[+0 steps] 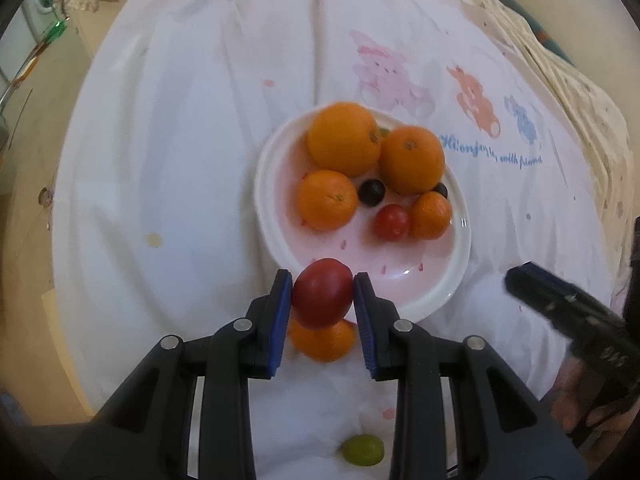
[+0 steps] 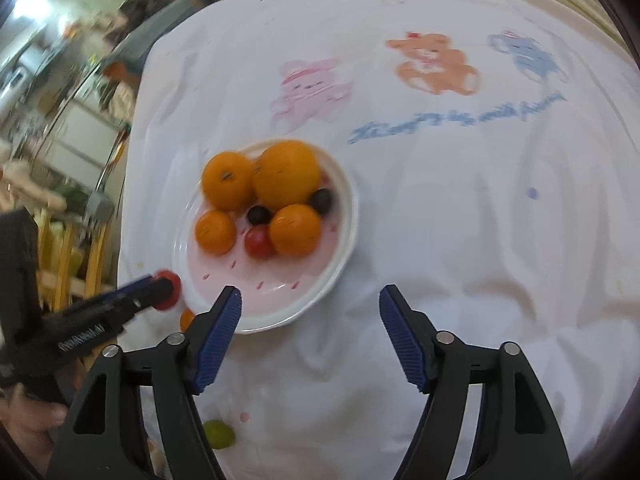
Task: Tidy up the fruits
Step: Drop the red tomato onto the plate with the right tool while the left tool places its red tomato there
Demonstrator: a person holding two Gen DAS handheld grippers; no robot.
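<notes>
My left gripper (image 1: 322, 294) is shut on a red tomato (image 1: 322, 293), held just above the near rim of a white and pink plate (image 1: 432, 280). The plate holds several oranges (image 1: 344, 139), a small red tomato (image 1: 393, 222) and two dark grapes (image 1: 371, 192). A small orange (image 1: 322, 342) lies on the cloth under the held tomato. A green grape (image 1: 362, 449) lies on the cloth nearer me. My right gripper (image 2: 310, 320) is open and empty, near the plate's (image 2: 280, 280) front edge. The right wrist view shows the left gripper (image 2: 160, 290) with the tomato (image 2: 170, 286).
A white cloth (image 1: 168, 160) with printed bears and blue writing covers the table. The green grape (image 2: 218, 434) also shows in the right wrist view. Furniture and clutter (image 2: 60, 120) stand beyond the table's left edge.
</notes>
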